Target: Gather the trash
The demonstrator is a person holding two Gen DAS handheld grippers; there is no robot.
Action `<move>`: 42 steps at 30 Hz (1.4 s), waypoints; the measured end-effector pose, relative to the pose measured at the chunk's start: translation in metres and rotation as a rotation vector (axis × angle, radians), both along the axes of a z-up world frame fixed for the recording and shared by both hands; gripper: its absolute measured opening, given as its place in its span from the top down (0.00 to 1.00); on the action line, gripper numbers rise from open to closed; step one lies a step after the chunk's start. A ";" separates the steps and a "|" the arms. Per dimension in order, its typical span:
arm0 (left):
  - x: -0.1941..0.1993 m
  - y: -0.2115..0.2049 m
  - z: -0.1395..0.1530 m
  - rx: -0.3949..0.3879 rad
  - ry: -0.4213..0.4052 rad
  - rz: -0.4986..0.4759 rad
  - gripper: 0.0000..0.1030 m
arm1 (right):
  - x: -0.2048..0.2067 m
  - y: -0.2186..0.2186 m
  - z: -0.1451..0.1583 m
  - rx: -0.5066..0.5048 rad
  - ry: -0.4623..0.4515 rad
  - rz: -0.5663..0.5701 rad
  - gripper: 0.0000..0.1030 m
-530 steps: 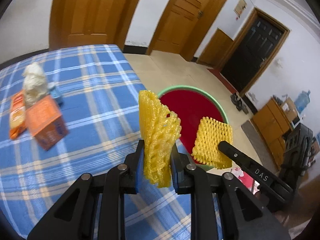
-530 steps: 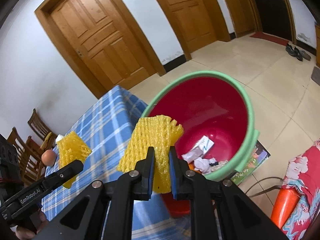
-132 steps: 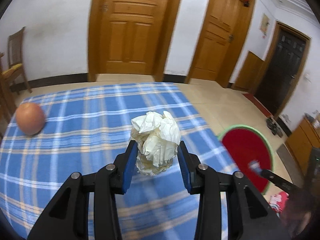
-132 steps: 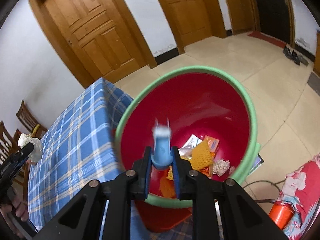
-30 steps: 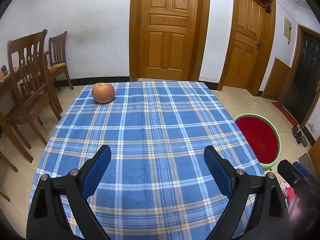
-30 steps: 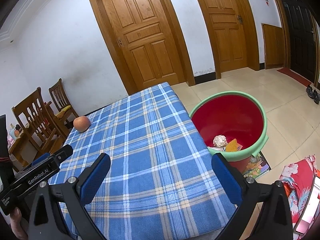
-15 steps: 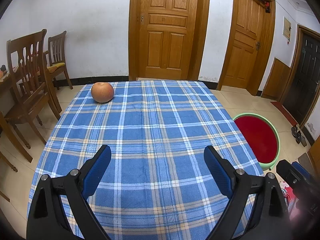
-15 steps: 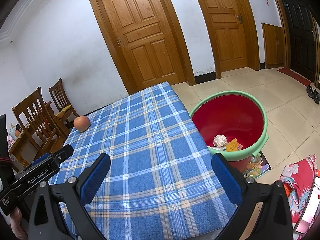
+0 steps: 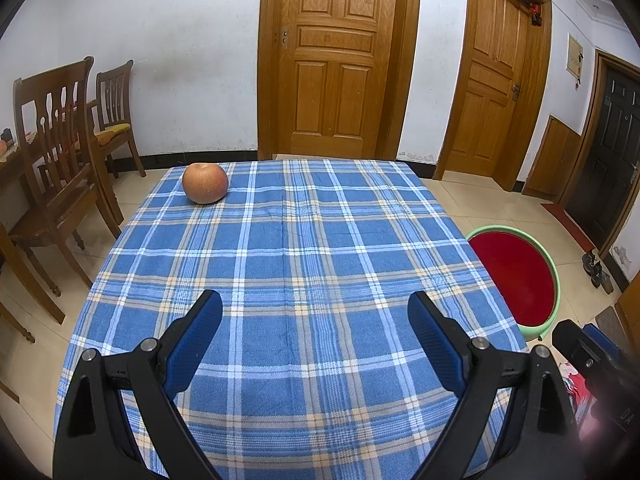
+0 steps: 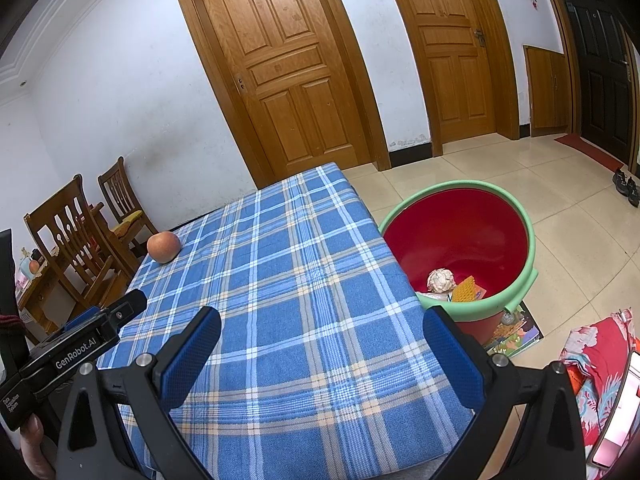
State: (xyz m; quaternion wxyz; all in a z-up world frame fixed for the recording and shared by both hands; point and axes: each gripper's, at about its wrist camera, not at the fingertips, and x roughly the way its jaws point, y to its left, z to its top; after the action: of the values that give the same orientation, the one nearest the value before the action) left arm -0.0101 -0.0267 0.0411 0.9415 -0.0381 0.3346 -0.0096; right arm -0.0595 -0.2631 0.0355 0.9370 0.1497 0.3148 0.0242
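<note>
I am looking at a big table with a blue checked cloth (image 9: 304, 248). It is filling most of what I see. On the floor to the right of the table a red tub with a green rim (image 10: 532, 240) is sitting, near the table's right edge. The trash is lying down in the tub: a white ball of crumpled paper (image 10: 441, 280) and, just beside it, a bit of yellow foam net (image 10: 464, 289). One apple (image 9: 205, 182) is resting on the far left corner of the cloth, well apart from the tub. Two wooden chairs (image 9: 60, 152) are standing left of the table. I am holding my left gripper (image 9: 316, 312) over the near end of the cloth, with its blue pads spread wide and nothing between them. My right gripper (image 10: 320, 328) is hanging the same way, spread wide and pinching nothing.
</note>
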 end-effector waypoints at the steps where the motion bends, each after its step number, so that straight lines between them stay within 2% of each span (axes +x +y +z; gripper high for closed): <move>1: 0.000 0.000 0.000 0.000 -0.001 0.000 0.10 | 0.000 0.000 0.000 0.000 0.000 0.000 0.00; 42: 0.000 0.000 -0.002 0.001 0.009 0.006 0.10 | 0.001 -0.001 -0.001 0.002 0.006 -0.001 0.00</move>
State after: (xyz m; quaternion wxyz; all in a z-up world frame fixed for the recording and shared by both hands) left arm -0.0097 -0.0269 0.0389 0.9400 -0.0385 0.3389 -0.0064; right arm -0.0585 -0.2646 0.0342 0.9359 0.1508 0.3173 0.0236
